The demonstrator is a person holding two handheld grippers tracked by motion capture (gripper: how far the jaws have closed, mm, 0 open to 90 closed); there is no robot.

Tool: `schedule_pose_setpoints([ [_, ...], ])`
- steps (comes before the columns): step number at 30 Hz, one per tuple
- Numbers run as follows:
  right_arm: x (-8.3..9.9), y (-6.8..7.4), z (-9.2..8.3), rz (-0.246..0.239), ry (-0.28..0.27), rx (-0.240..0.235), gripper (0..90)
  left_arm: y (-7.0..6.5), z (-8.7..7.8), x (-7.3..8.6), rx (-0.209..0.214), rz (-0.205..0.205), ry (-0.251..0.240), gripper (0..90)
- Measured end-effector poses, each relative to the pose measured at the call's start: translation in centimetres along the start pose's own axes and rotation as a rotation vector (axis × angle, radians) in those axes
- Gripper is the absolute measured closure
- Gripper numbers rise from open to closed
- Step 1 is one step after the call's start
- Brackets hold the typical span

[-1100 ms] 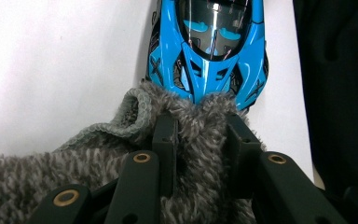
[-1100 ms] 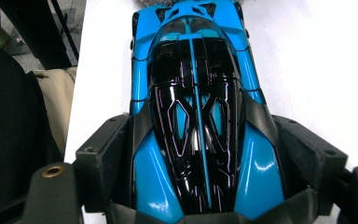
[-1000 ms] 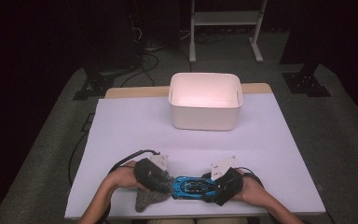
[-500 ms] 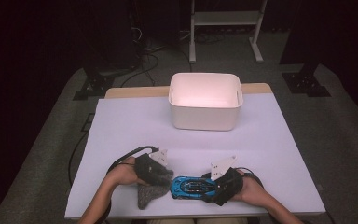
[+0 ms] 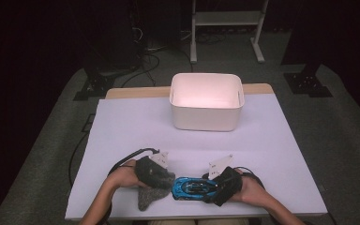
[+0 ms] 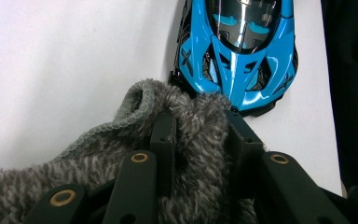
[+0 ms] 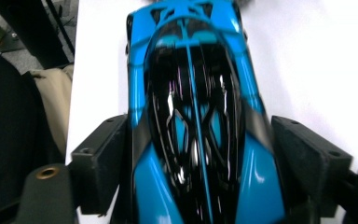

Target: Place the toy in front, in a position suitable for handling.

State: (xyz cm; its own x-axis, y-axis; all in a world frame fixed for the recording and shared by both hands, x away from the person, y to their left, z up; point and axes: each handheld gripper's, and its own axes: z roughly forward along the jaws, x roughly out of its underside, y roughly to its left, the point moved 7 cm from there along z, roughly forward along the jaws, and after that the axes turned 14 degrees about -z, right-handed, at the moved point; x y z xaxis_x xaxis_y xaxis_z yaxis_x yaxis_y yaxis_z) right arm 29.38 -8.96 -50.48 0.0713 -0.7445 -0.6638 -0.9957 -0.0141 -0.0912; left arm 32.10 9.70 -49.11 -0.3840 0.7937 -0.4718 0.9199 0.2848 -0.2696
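Car (image 5: pixel 193 188), blue, toy: clamped at its flanks between the jaws of the right gripper (image 5: pixel 215 187), at the table's (image 5: pixel 131 126) 6 o'clock edge. Cloth (image 5: pixel 151 196), grey, fuzzy: pinched in the closed jaws of the left gripper (image 5: pixel 165 178), bunched against the car's nose at its 9 o'clock. Wiping is judged barely begun at the nose; roof and sides are left. Bin (image 5: pixel 206 101), white, empty: set at 12 o'clock, well apart.
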Motion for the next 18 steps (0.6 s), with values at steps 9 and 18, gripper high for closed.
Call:
schedule_pose_setpoints([
  [9,-1.4,-0.1,1.4,-0.065,0.051,-0.002,21.7,-0.5,0.2,-0.2,0.028,0.026,0.013,68.5],
  [18,-1.1,0.0,1.1,-0.064,0.028,-0.005,24.7,-1.7,-0.5,1.3,0.048,0.065,0.047,68.8],
])
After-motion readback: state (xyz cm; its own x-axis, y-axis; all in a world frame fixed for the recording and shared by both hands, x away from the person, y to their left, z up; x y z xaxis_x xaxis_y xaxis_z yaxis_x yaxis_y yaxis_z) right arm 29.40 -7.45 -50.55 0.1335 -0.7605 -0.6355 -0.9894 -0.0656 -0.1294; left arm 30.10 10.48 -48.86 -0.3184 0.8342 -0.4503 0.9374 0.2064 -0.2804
